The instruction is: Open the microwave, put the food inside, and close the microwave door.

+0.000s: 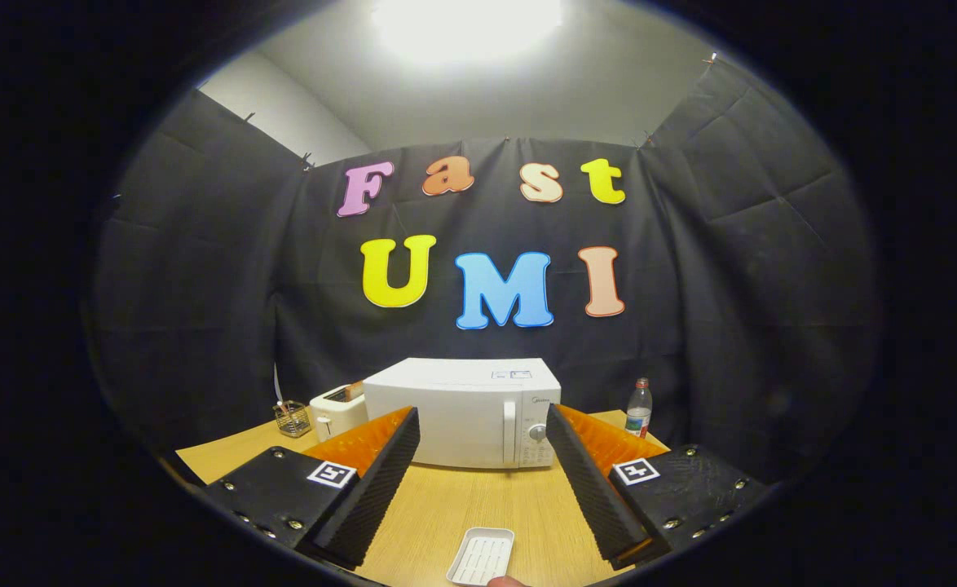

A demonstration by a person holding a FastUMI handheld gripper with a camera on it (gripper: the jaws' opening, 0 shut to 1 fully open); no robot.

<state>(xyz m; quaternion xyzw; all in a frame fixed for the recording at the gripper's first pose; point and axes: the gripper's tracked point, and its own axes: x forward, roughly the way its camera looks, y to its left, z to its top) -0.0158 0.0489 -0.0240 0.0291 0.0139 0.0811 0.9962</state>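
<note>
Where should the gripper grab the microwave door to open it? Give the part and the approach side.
Grip the upright handle on the microwave door, just left of the knob. Come straight in from the front, one finger on each side of the bar: it is tall and narrow, so a sideways pinch suits it. The gripper hangs open, well short of it.
</note>
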